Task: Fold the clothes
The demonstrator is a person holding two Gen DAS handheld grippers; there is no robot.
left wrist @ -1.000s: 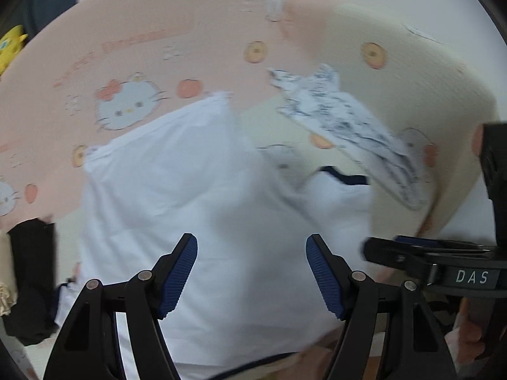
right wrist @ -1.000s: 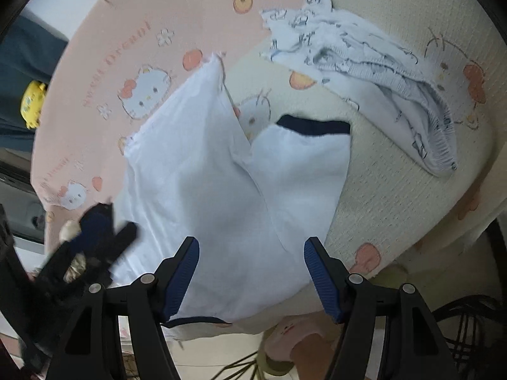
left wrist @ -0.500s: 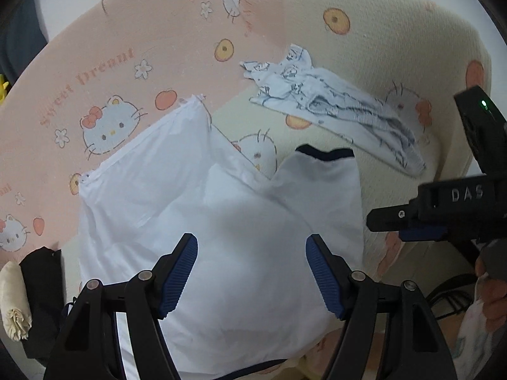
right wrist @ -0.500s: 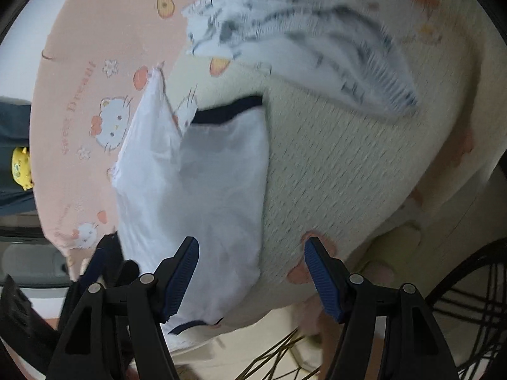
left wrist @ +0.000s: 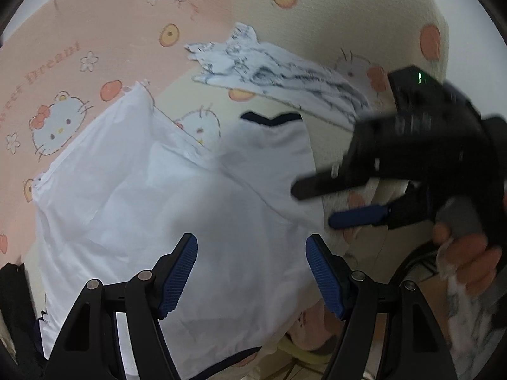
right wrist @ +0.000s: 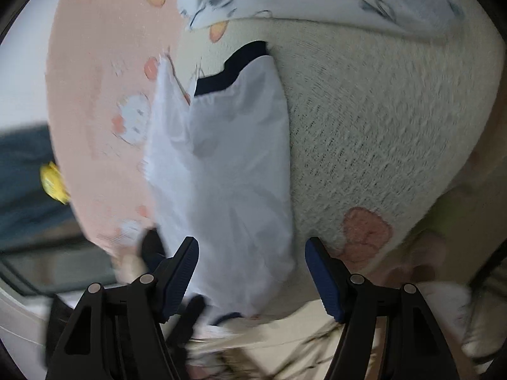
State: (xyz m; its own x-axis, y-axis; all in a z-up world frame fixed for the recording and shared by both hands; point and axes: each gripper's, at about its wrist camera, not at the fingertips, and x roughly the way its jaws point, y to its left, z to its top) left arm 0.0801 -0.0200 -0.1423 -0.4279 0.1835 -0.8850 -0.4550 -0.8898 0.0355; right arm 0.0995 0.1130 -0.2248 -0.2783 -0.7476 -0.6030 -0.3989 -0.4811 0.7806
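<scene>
Bed point(left wrist: 364, 15) first, under a pink and cream cartoon-cat blanket. White garment point(left wrist: 164, 209) with navy trim spread across the near half, lower hem draped over the near edge, one part with a dark band point(left wrist: 272, 119) pointing toward the far side. Looks only partly flattened, perhaps with one side turned in, though blur in the right wrist view leaves that unsure; fits either a garment laid out for folding or one mid-fold. Patterned grey-and-white garment point(left wrist: 279, 76) lying rumpled near the far right corner, not folded. Dark bundle point(left wrist: 12, 310) at the near left edge, unclear what.

Left gripper point(left wrist: 252, 272) hovering over the white garment's near hem, jaws spread wide, holding nothing. Right gripper point(right wrist: 252, 274) above the garment's right edge, jaws likewise spread and empty.

Compared with a second ago: right gripper now swung in over the near right edge, close beside the white garment; garment itself much as it lay.
</scene>
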